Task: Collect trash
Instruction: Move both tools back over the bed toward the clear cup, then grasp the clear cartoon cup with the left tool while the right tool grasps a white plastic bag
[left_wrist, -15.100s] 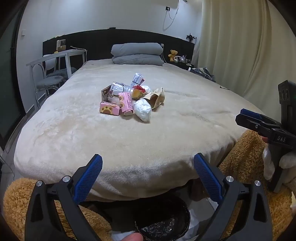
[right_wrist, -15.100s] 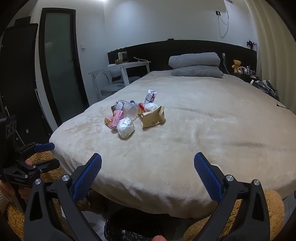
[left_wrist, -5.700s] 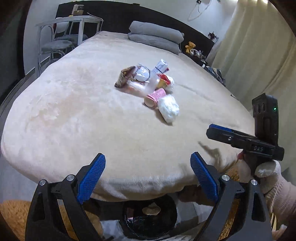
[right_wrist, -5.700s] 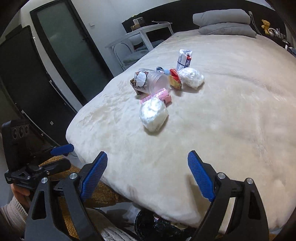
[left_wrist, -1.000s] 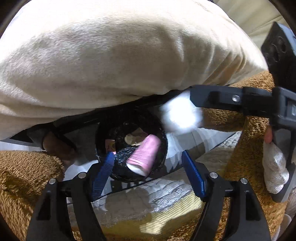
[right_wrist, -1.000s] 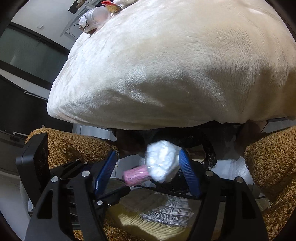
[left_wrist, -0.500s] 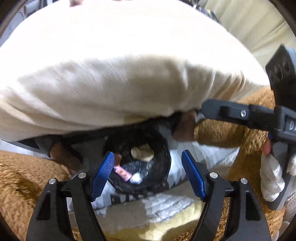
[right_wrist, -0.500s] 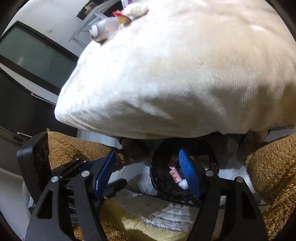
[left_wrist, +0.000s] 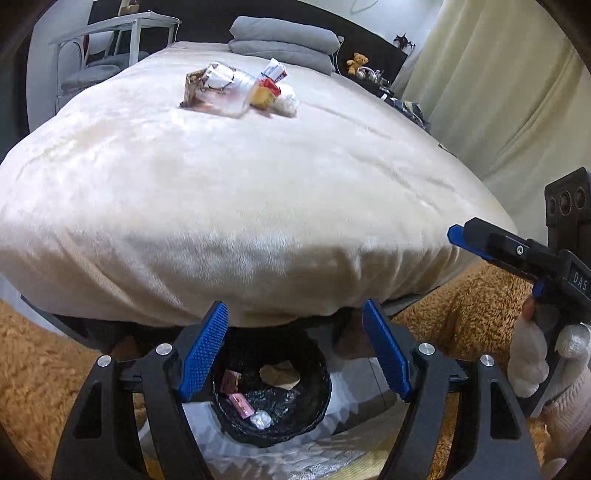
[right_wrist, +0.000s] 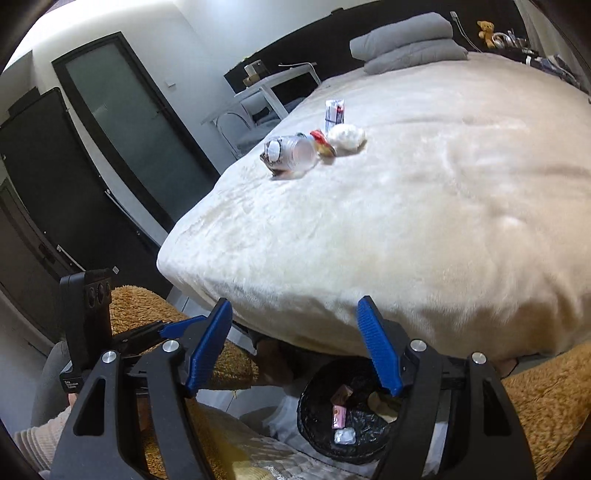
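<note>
Now both grippers, left (left_wrist: 295, 350) and right (right_wrist: 295, 345), have their fingers wide and hold nothing. Some trash lies in the black bin (left_wrist: 317, 373) at 6 o'clock. Next they should reach for the pile of trash (left_wrist: 240, 90) on the bed (left_wrist: 258, 192) at 12 o'clock.

Black frames with silver screws and ribbed blue pads are seen on the left gripper (left_wrist: 295, 350) and right gripper (right_wrist: 295, 347); white knitted gloves are worn.
</note>
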